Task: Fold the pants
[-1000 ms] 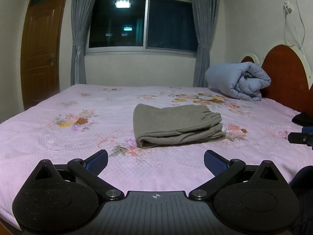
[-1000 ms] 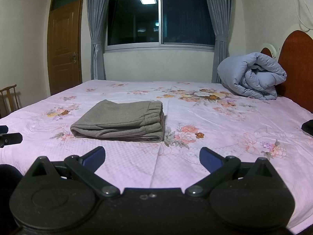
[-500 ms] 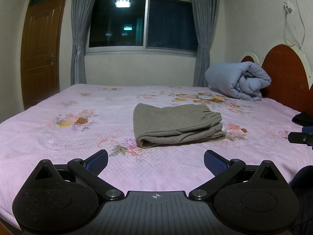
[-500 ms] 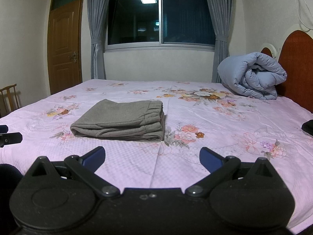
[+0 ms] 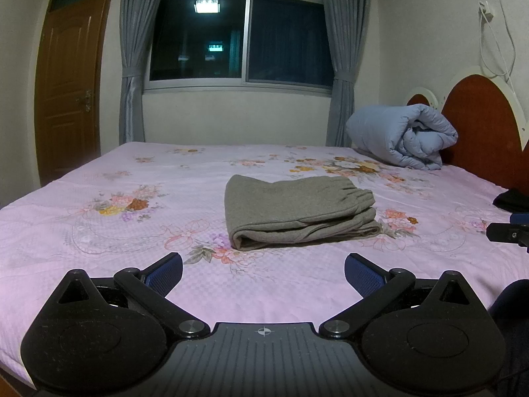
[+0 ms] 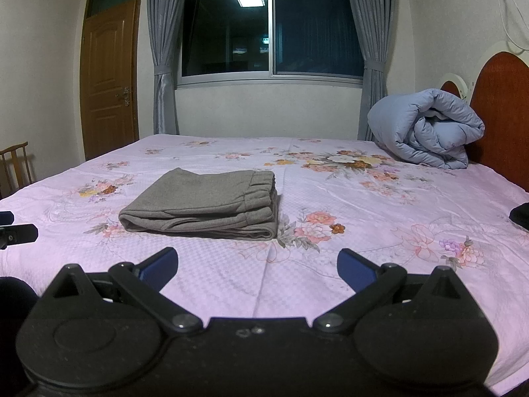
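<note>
Grey-brown pants (image 5: 297, 211) lie folded into a compact stack on the pink floral bed sheet (image 5: 99, 231), elastic waistband toward the right. They also show in the right wrist view (image 6: 208, 205), left of centre. My left gripper (image 5: 263, 273) is open and empty, held back from the pants near the bed's front edge. My right gripper (image 6: 256, 266) is open and empty, also short of the pants and to their right. Each gripper's tip shows at the edge of the other's view, the right gripper (image 5: 509, 231) and the left gripper (image 6: 16, 233).
A rolled blue-grey duvet (image 5: 403, 135) lies at the head of the bed by the red headboard (image 5: 479, 125). A dark item (image 5: 512, 198) lies at the right bed edge. A window with curtains and a wooden door (image 6: 109, 79) stand behind. A chair (image 6: 15, 165) stands at left.
</note>
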{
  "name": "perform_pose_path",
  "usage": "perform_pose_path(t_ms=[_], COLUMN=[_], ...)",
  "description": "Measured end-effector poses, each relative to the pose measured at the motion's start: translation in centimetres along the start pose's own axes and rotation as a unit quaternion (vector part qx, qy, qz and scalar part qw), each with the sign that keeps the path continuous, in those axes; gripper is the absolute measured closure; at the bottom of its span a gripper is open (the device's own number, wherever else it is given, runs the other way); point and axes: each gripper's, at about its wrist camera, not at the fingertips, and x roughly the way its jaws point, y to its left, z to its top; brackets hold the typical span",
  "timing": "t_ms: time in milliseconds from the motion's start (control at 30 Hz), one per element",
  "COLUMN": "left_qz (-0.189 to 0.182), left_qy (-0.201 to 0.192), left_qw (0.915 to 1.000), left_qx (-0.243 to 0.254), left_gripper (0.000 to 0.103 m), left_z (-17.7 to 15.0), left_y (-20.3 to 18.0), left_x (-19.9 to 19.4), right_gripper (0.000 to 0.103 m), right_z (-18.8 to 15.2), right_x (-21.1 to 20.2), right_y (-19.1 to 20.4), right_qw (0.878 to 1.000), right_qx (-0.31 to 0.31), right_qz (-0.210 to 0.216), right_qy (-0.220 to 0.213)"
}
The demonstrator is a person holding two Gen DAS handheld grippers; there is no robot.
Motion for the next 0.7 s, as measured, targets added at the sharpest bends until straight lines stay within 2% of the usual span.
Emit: perform_pose_path(t_ms=[400, 467, 700], left_qz=[0.0, -0.013, -0.007], left_qy=[0.002, -0.003, -0.021], left_qw=[1.0, 0.9999, 0.9994], left_qx=[-0.007, -0.011, -0.026], left_gripper=[0.0, 0.0, 0.0], left_z=[0.0, 0.0, 0.0], left_y=[0.5, 0.8, 1.5], left_x=[0.0, 0.0, -0.4], right_gripper=[0.006, 0.006, 0.006], right_z=[0.0, 0.0, 0.0], right_x=[0.0, 0.0, 0.0], right_y=[0.0, 0.0, -0.1], right_qw=[1.0, 1.0, 1.0], right_qx=[0.0, 0.0, -0.001], right_qz=[0.0, 0.0, 0.001], right_qy=[0.0, 0.0, 0.001])
